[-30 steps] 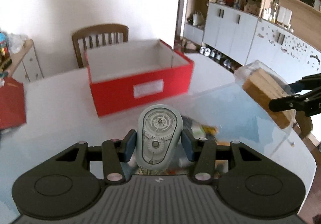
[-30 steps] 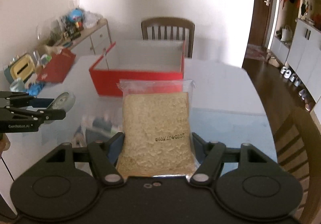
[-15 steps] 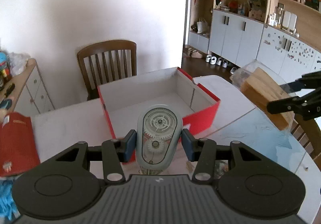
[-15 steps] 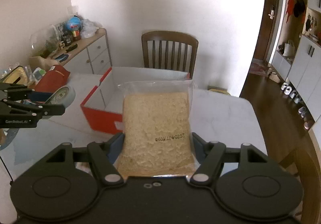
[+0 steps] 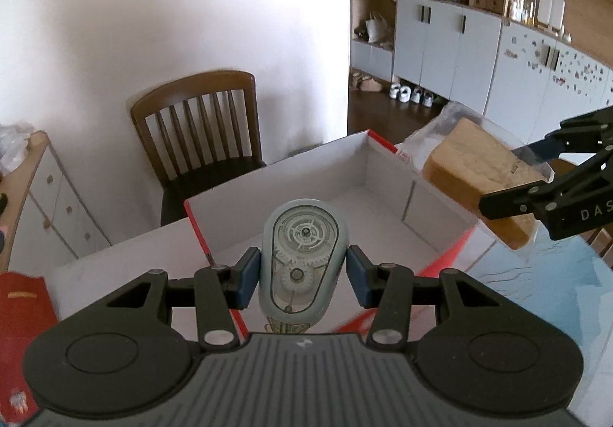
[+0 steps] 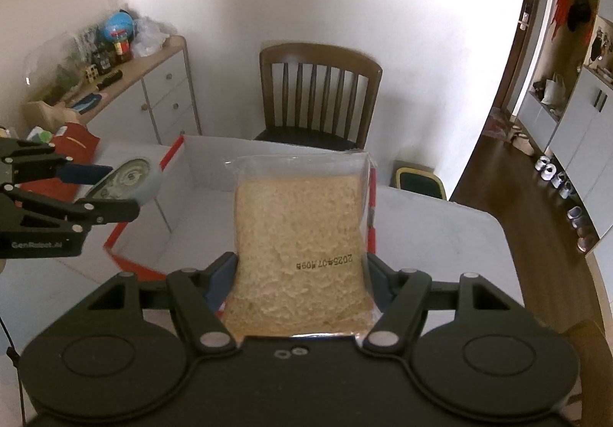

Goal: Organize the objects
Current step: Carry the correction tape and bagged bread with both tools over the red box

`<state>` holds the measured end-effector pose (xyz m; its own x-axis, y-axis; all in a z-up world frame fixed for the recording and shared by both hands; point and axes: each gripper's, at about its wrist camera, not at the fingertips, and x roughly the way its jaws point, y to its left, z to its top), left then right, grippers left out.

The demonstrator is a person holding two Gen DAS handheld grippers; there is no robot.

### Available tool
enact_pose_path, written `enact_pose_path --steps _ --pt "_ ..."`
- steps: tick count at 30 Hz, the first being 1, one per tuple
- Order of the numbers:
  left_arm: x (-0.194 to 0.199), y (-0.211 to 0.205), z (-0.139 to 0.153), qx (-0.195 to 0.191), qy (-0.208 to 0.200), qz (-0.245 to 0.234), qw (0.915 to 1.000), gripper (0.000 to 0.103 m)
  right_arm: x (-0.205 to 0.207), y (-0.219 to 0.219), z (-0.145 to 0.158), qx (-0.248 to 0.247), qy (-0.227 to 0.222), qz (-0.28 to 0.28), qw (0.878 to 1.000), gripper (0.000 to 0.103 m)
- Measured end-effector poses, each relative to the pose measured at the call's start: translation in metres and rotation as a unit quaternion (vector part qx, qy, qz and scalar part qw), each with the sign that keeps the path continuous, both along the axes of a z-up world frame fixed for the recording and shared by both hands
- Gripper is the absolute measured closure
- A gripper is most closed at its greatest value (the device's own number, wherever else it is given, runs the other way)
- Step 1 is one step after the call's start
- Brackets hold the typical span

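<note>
My left gripper [image 5: 302,274] is shut on a pale blue correction-tape dispenser [image 5: 304,258] with clear gears, held just over the near left corner of the box. The red box [image 5: 306,174] has a white inside, stands open on the white table, and looks bare where I can see in. My right gripper [image 6: 302,274] is shut on a clear bag of sliced bread [image 6: 302,235], held above the box's right side [image 6: 203,166]. In the left wrist view the bread bag [image 5: 479,174] and right gripper [image 5: 517,174] hang over the box's right rim. In the right wrist view the left gripper [image 6: 118,189] and dispenser [image 6: 134,178] sit at the box's left wall.
A wooden chair [image 5: 199,128] stands behind the table at the wall. A sideboard [image 6: 153,101] with clutter runs along the left. A red packet [image 5: 19,312] lies on the table's left end. Grey cupboards [image 5: 459,55] and shoes on the floor are at the right.
Both grippers have travelled forward across the table with their loads and now hang over the red box, which fills more of each view. Neither grip has changed.
</note>
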<state>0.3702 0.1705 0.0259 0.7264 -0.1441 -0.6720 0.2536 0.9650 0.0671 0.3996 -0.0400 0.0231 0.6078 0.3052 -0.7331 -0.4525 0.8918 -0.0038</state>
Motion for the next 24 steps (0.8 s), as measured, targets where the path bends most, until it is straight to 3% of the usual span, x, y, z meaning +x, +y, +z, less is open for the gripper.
enact_pose_path --steps 13,24 --pt "0.091 -0.001 -0.055 0.015 0.052 -0.025 0.9982 0.056 0.054 0.038 -0.052 -0.043 0.026 -0.017 0.999 0.033" --pt "0.141 -0.01 -0.102 0.037 0.144 -0.025 0.9886 0.056 0.072 0.06 -0.096 -0.078 0.083 0.001 0.993 0.033"
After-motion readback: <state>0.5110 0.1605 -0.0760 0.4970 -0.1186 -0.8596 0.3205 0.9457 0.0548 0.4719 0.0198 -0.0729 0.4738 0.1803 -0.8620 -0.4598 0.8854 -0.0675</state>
